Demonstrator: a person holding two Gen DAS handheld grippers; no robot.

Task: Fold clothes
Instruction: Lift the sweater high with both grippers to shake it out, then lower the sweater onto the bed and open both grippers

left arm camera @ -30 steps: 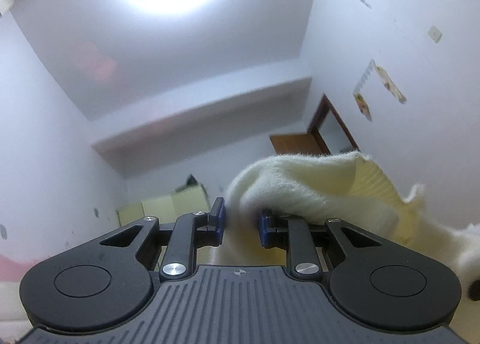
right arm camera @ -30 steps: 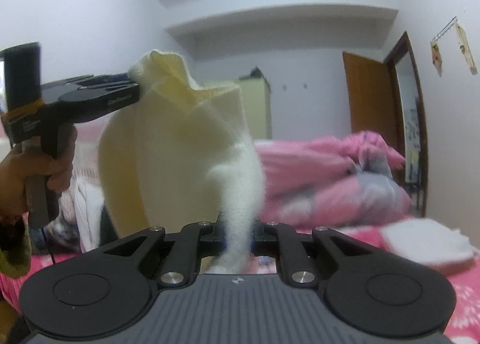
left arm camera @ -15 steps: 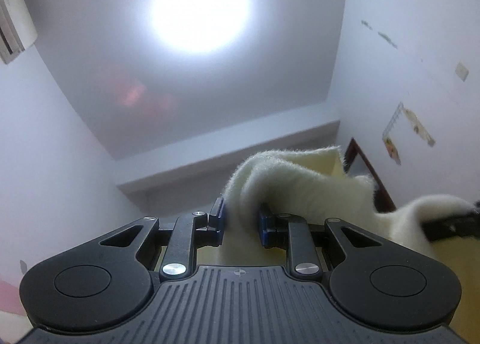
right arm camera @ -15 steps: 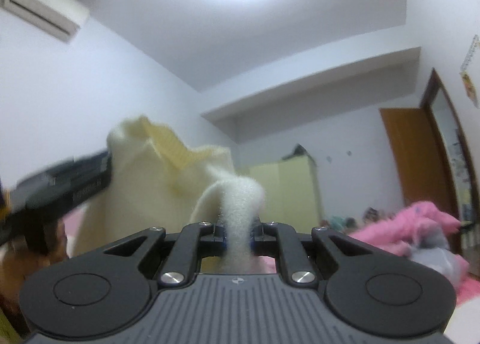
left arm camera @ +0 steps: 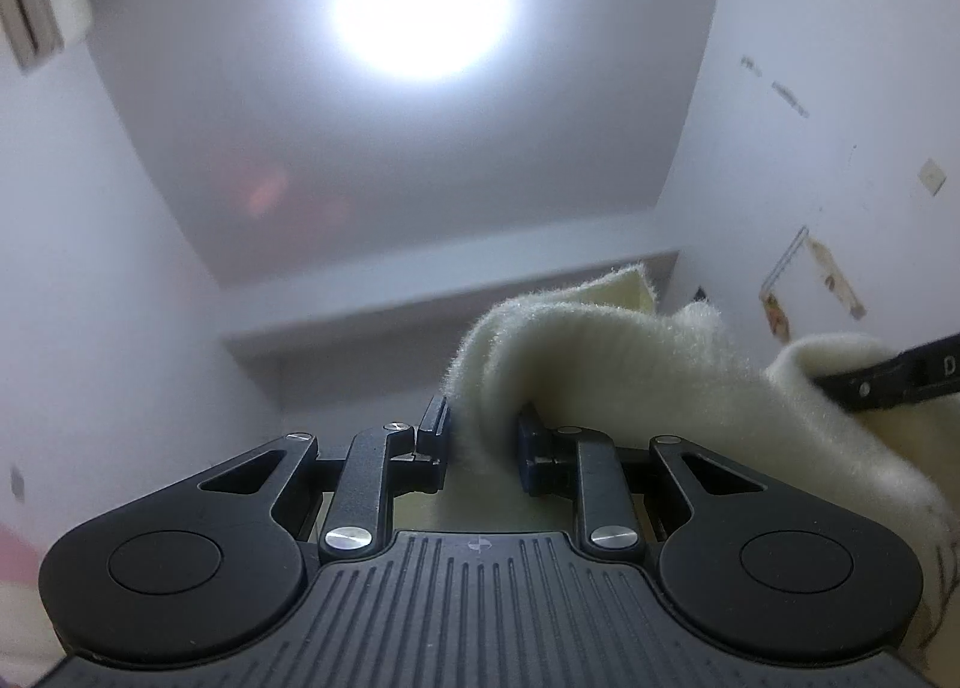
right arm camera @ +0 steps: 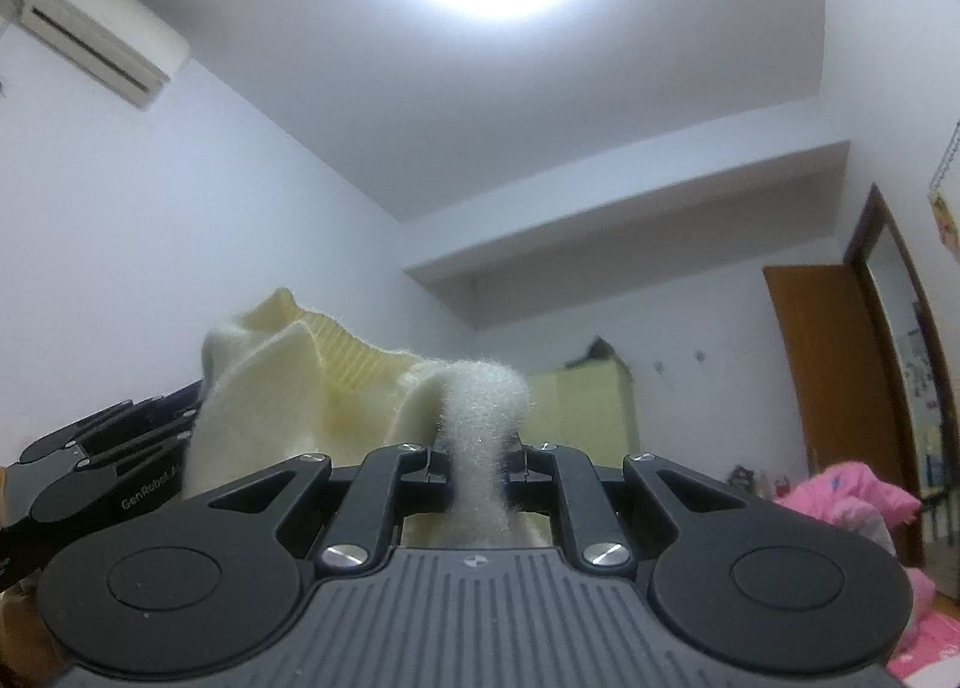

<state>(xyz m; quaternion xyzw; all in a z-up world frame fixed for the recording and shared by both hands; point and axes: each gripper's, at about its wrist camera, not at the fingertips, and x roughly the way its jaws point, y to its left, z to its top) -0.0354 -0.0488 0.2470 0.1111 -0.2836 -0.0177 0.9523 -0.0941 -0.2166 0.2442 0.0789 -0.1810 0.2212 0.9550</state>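
I hold the cream fuzzy garment (left arm camera: 630,364) aloft toward the ceiling, left gripper (left arm camera: 483,445) and right gripper (right arm camera: 477,463) each clamped on a fabric bunch; I judge this a lift-and-spread step, next requiring taut separation and controlled lowering.

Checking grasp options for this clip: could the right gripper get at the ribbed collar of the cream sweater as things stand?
Probably not: the right gripper is shut on the cream sweater, so it must let go first; the ribbed collar itself lies uncovered.
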